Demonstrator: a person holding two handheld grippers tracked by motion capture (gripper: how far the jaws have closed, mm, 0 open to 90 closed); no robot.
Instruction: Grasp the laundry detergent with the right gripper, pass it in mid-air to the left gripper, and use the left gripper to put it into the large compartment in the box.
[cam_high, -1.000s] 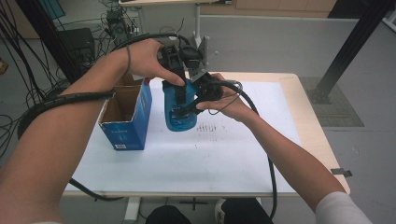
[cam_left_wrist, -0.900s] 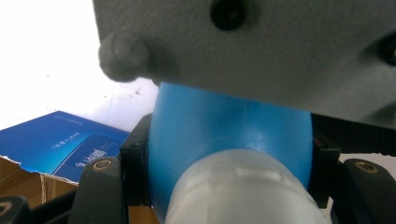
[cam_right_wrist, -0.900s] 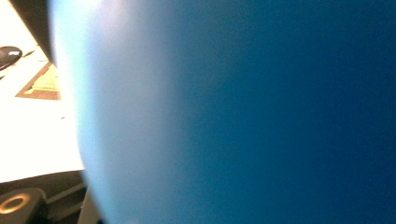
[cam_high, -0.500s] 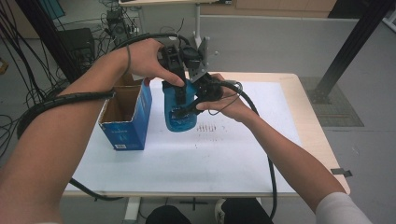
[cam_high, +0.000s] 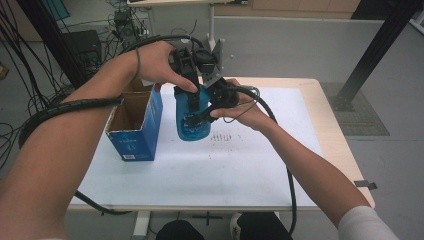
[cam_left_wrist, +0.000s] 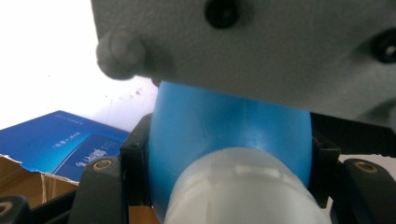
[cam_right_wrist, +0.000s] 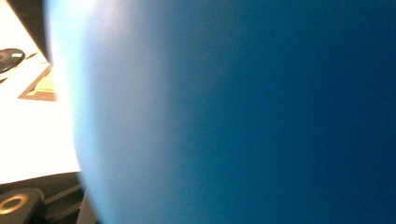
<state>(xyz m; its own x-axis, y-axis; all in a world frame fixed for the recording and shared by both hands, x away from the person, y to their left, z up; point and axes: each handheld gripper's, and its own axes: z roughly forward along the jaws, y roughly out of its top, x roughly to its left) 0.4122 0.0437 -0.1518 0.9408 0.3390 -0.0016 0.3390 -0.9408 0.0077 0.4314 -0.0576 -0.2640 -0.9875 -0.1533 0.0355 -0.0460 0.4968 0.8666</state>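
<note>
Bottle clamped between two tools above the table

Bottle (cam_high: 191, 117) of blue plastic hung in the air over the white-covered table (cam_high: 260, 170), just right of an open blue carton (cam_high: 134, 127) that stood at the left of the table. The left tool (cam_high: 192, 75) came down from above and was clenched on the bottle's upper part; in the left gripper view its black jaws pressed on either side of the blue shoulder, just behind the pale screw cap (cam_left_wrist: 243, 186). The right tool (cam_high: 207, 111) was clenched on the body from the right side, and in the right gripper view the blue wall stood so close that it blurred.

Judging by this hold, one tool steadied the body while the other was set at the cap end, as one would grip for unscrewing the cap, or else to guide the bottle toward the carton, whose flaps stood open beside it. Which of the two was meant could not be told.

Writing: the carton's near face carried a small white label and pale print, too small to read. Faint marks were scattered on the white sheet right of the bottle. No brand was legible on the bottle.
</note>
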